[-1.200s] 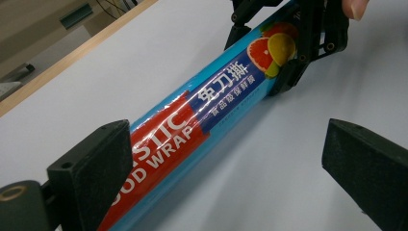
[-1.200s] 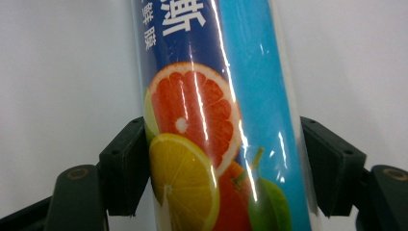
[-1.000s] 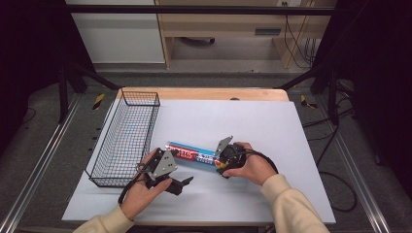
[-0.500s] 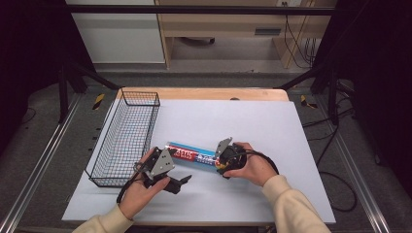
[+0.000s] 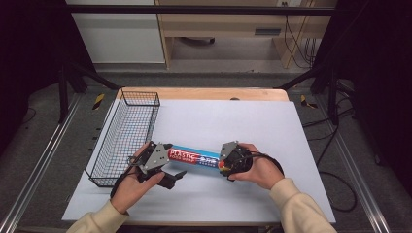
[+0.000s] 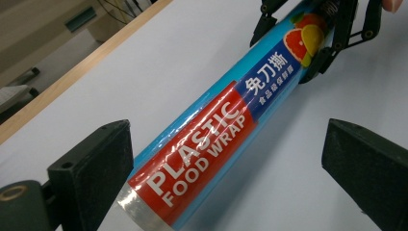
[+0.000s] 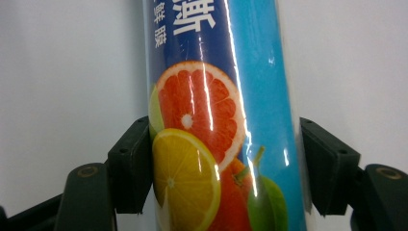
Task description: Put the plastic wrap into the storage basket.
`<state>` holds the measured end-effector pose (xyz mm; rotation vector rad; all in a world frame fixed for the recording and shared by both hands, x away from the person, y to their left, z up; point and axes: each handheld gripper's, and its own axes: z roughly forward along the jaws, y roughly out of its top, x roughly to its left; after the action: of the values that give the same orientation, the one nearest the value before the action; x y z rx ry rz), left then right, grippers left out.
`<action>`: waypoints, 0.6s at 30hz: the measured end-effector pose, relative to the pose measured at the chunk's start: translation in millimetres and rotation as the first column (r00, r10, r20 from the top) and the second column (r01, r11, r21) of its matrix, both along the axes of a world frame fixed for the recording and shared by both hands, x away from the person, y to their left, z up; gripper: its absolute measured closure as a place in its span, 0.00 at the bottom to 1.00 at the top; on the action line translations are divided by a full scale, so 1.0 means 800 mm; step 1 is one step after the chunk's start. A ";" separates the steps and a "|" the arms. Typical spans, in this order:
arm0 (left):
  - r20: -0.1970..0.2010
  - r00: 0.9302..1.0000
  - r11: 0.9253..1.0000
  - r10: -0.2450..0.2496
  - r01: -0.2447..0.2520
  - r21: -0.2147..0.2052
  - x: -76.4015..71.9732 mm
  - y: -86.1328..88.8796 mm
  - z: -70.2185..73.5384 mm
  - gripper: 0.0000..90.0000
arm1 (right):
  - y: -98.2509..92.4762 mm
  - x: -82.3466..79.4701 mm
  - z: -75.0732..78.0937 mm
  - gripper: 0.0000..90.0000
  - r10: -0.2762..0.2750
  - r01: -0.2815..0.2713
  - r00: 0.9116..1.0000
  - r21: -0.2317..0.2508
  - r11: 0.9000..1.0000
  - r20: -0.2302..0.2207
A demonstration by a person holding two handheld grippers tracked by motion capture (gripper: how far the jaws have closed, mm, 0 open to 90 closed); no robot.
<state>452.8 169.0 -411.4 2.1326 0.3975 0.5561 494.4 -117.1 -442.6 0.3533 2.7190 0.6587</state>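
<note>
Plastic food wrap roll (image 5: 197, 156) lying flat on the white counter (image 5: 252, 126), just beside the wire basket (image 5: 127, 133). Right gripper (image 5: 226, 164) clamped on the fruit-print end (image 7: 207, 159), probably to lift that side. Left gripper (image 6: 231, 159) spread wide around the other end, pads not touching yet, likely lining up a two-ended carry. Long axis across the counter, red-label end toward the basket, maybe tilted slightly away. Hard to tell.

Cream long sleeves cover both forearms. The left gripper (image 5: 171, 175) and right gripper (image 5: 222, 165) are black, each topped by a grey three-cornered plate, trailing black cables; brass-coloured screws sit at the jaw joints.
</note>
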 end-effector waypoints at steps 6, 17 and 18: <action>-0.060 0.997 0.999 -0.049 0.048 -0.005 0.002 -0.013 0.018 0.04 | -0.019 -0.013 0.013 0.34 0.030 -0.029 0.999 -0.015 0.999 0.016; -0.065 0.993 0.990 -0.095 0.101 0.100 0.000 -0.053 0.047 0.04 | -0.053 -0.028 0.037 0.34 0.036 -0.035 0.998 -0.026 0.999 0.042; -0.066 0.992 0.987 -0.104 0.111 0.114 0.003 -0.057 0.050 0.04 | -0.054 -0.029 0.040 0.34 0.037 -0.036 0.998 -0.025 0.999 0.045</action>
<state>454.9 123.7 -371.4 2.2735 0.2862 0.4645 471.5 -160.1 -410.9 0.2796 2.6942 0.6349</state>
